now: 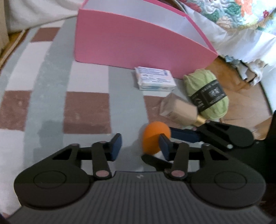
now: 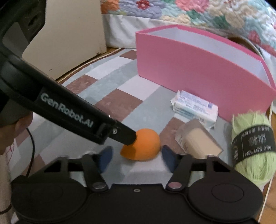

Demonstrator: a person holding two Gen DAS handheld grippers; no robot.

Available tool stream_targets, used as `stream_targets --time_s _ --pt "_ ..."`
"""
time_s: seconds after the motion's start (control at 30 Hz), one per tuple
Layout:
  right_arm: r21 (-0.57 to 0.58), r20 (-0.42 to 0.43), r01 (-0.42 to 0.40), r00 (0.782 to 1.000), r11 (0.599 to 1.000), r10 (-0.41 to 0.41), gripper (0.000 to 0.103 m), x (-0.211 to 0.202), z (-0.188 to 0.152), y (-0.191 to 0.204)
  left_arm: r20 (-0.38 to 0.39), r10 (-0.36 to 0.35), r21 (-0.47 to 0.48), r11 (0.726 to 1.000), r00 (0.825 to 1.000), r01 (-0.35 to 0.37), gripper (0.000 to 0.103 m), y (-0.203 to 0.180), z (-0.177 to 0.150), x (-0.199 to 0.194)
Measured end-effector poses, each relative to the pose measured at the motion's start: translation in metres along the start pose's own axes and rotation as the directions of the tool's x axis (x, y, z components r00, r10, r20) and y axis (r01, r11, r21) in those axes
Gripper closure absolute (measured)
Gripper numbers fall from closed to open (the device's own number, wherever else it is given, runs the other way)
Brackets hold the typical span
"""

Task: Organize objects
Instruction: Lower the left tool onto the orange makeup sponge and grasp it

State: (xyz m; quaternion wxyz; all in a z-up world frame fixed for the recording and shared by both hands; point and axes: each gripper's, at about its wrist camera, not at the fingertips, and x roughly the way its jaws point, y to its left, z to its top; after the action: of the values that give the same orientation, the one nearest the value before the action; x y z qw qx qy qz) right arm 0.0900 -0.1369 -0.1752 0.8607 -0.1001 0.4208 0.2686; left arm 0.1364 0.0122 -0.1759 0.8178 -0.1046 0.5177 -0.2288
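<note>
An orange ball (image 1: 155, 137) lies on the checked rug; it also shows in the right wrist view (image 2: 143, 146). My left gripper (image 1: 139, 147) is open, its right finger touching the ball's near side. My right gripper (image 2: 135, 157) is open with the ball just ahead between its blue pads (image 2: 168, 155). A pink box (image 1: 138, 41) with a white inside stands behind; it also shows in the right wrist view (image 2: 198, 72). A white tissue pack (image 1: 154, 78), a beige carton (image 1: 179, 110) and a green yarn skein (image 1: 207, 93) lie beside it.
The rug (image 1: 86, 112) ends at a wooden floor (image 1: 241, 96) on the right. A bed with a floral quilt (image 2: 189, 12) stands behind the box. A cream cabinet (image 2: 69, 43) is at the back left. The left gripper's body (image 2: 69, 113) crosses the right wrist view.
</note>
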Motion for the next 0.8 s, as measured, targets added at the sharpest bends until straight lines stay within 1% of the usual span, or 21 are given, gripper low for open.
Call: stream_targets --time_s 0.03,0.07,0.1,0.23,0.37,0.43,0.53,0.6,0.73,0.8 --pt "0.007 0.004 0.009 1.0 1.0 -0.009 0.047 0.0 -0.001 0.0 -0.001 -0.025 -0.008 1.0 1.0 0.025 0.07 0.0 0.0 0.001" --pt "0.017 0.006 0.009 1.0 1.0 -0.009 0.047 0.0 -0.002 -0.002 -0.003 -0.046 -0.015 0.999 0.999 0.046 0.075 0.0 -0.001 0.003" --pt "0.033 0.004 0.002 1.0 0.999 -0.002 0.048 0.0 -0.002 -0.004 -0.003 -0.061 -0.02 0.998 0.998 0.061 0.078 -0.001 -0.002 0.004" --pt "0.089 -0.002 -0.013 1.0 0.996 0.013 0.049 -0.002 -0.006 -0.01 -0.016 -0.095 -0.046 0.995 0.995 0.094 0.08 -0.001 -0.003 0.008" --pt "0.139 -0.005 -0.015 1.0 0.99 0.016 0.049 -0.001 -0.005 -0.013 -0.017 -0.1 -0.037 0.994 0.995 0.1 0.082 -0.003 -0.003 0.009" --pt "0.14 -0.006 -0.008 1.0 0.99 0.009 0.05 0.0 -0.005 -0.011 -0.019 -0.107 -0.046 0.993 0.994 0.106 0.082 -0.002 -0.004 0.007" --pt "0.083 -0.011 0.016 1.0 0.996 -0.015 0.051 -0.003 -0.004 -0.004 -0.043 -0.085 -0.022 0.996 0.995 0.084 0.084 -0.007 -0.006 0.001" --pt "0.042 -0.033 0.01 0.999 0.999 -0.009 0.052 -0.007 -0.002 0.001 -0.028 -0.092 -0.016 0.996 0.995 0.091 0.084 -0.011 -0.01 -0.01" --pt "-0.093 -0.013 0.014 1.0 0.996 -0.015 0.052 -0.03 0.003 0.015 0.001 -0.113 0.004 0.994 0.994 0.113 0.084 -0.02 -0.017 -0.037" --pt "-0.126 -0.006 0.0 1.0 0.992 0.0 0.052 -0.043 0.006 0.017 0.018 -0.118 0.01 0.993 0.993 0.118 0.084 -0.025 -0.02 -0.049"
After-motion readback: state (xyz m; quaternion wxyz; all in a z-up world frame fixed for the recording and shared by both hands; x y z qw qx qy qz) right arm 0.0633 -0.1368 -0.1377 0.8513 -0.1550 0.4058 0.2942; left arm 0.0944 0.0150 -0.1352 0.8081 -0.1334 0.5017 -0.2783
